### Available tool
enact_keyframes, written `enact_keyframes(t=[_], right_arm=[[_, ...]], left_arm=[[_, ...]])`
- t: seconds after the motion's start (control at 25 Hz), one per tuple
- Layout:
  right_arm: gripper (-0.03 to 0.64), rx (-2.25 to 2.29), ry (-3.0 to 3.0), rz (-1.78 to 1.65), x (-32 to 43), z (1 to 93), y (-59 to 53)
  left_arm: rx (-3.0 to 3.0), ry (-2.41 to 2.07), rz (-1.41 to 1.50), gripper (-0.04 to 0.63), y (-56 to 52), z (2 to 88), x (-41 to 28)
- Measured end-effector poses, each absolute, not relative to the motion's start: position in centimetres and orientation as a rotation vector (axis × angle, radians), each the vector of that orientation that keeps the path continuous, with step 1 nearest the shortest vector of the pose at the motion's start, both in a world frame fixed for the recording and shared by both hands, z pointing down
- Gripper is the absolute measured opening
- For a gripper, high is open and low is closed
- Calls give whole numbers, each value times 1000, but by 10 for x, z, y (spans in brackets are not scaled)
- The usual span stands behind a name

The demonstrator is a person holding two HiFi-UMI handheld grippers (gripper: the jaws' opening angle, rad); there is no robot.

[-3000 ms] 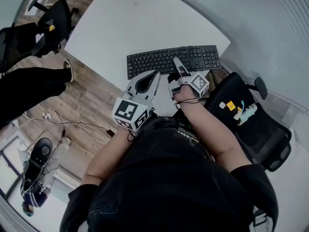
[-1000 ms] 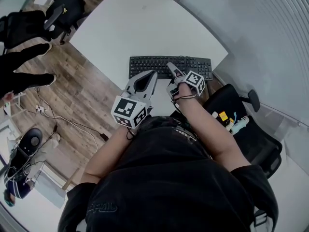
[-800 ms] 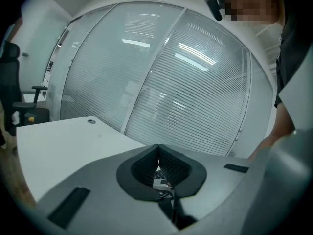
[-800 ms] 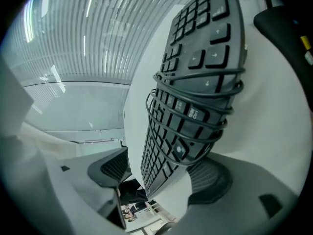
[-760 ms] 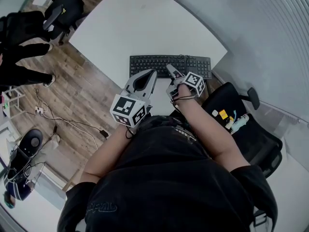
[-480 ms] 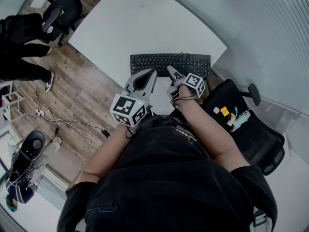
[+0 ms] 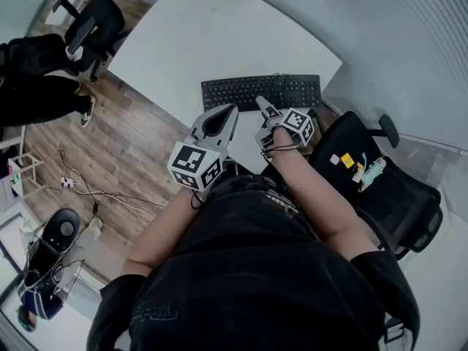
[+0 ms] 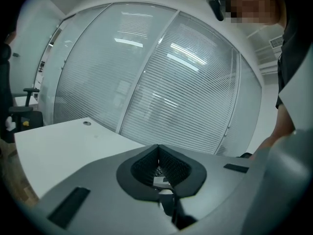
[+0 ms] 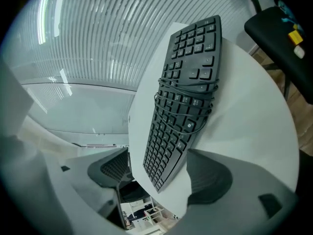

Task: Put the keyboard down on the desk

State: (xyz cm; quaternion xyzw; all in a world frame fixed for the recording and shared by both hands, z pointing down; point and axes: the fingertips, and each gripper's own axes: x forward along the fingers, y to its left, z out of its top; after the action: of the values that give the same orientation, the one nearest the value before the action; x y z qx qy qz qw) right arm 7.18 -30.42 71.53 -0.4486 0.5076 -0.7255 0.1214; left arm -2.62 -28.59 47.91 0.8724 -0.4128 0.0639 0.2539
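A black keyboard (image 7: 262,92) lies flat on the white desk (image 7: 197,35), close to its near edge, with its cable wound round its middle. The right gripper view shows the same keyboard (image 9: 183,97) running away from the jaws on the desk (image 9: 244,106). My right gripper (image 7: 261,102) is open, and its jaws stand apart on either side of the keyboard's near end (image 9: 159,155). My left gripper (image 7: 234,109) hovers just left of it by the desk edge. It is shut with nothing in it (image 8: 157,148).
A black office chair (image 7: 380,178) with small yellow and teal items on its seat stands right of me. Another chair (image 7: 91,24) and a person's legs (image 7: 36,97) are at the far left on the wooden floor (image 7: 131,159). Glass walls with blinds ring the desk.
The keyboard stays in the same place on the desk and both grippers hold their places. The person at the left has shifted across the floor.
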Motion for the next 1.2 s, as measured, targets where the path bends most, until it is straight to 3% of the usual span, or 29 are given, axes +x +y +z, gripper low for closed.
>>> enact_keyframes(t=[0.36, 0.56, 0.68, 1.2], right_arm=[[351, -1358, 1762, -1893, 53, 652, -301], [170, -1379, 2012, -1589, 44, 584, -300], [111, -1371, 2165, -1403, 27, 540, -291], [23, -1404, 2559, -819, -32, 447, -248]], left_arm=[[2451, -1071, 180, 15, -267, 464, -44], [2501, -1055, 170, 15, -255, 451, -55], [2521, -1042, 159, 15, -249, 445, -66], [2608, -959, 122, 15, -234, 429, -84]])
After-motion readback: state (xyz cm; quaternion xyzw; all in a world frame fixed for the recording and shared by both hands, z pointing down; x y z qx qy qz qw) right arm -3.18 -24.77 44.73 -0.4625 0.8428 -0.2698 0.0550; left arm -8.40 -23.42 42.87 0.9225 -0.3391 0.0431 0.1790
